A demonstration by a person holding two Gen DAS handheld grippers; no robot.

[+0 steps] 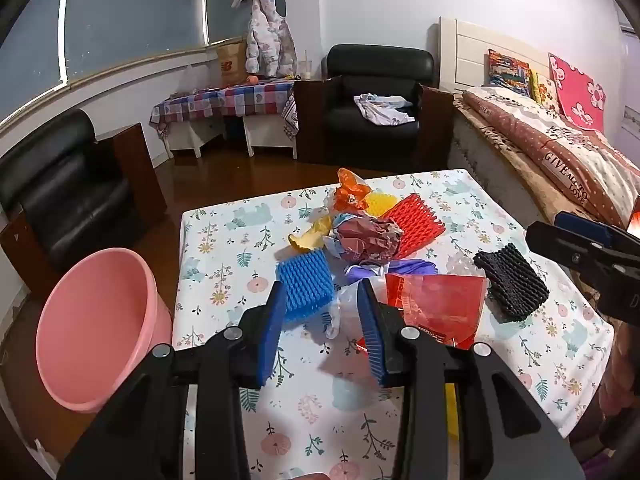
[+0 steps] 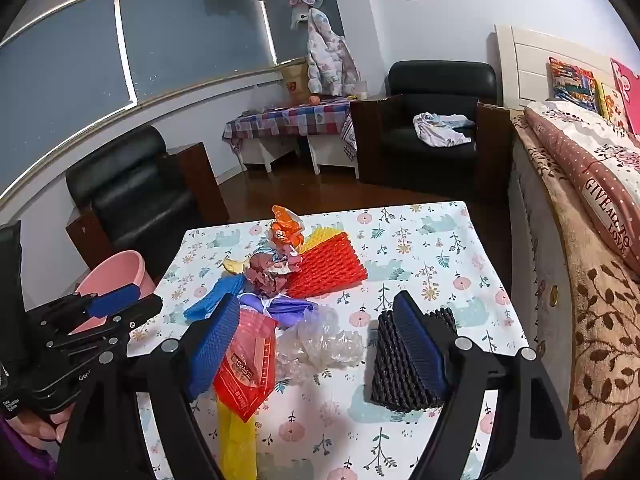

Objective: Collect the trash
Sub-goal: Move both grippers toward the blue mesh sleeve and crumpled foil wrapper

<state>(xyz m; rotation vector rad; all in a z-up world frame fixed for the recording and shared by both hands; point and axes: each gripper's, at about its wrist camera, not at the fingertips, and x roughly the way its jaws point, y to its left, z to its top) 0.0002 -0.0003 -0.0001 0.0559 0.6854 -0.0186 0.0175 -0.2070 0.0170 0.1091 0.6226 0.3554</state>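
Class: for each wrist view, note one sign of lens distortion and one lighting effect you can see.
Left wrist view: the window frame bows into a curve and dark corners vignette the picture. Right wrist view: the bed edge bends, and a soft shadow falls on the tablecloth beneath the jaws.

Home bedroom: bed (image 1: 560, 136), armchair (image 1: 376, 108), hanging jacket (image 1: 268, 36).

Floral-cloth table (image 1: 224, 240) — trash pile (image 1: 368, 240), black foam net (image 1: 510, 280)

Two black armchairs (image 1: 376, 92) (image 2: 132, 196), a checked-cloth side table (image 1: 228, 104), and a bed (image 1: 560, 140) ring the floral table (image 1: 400, 420).
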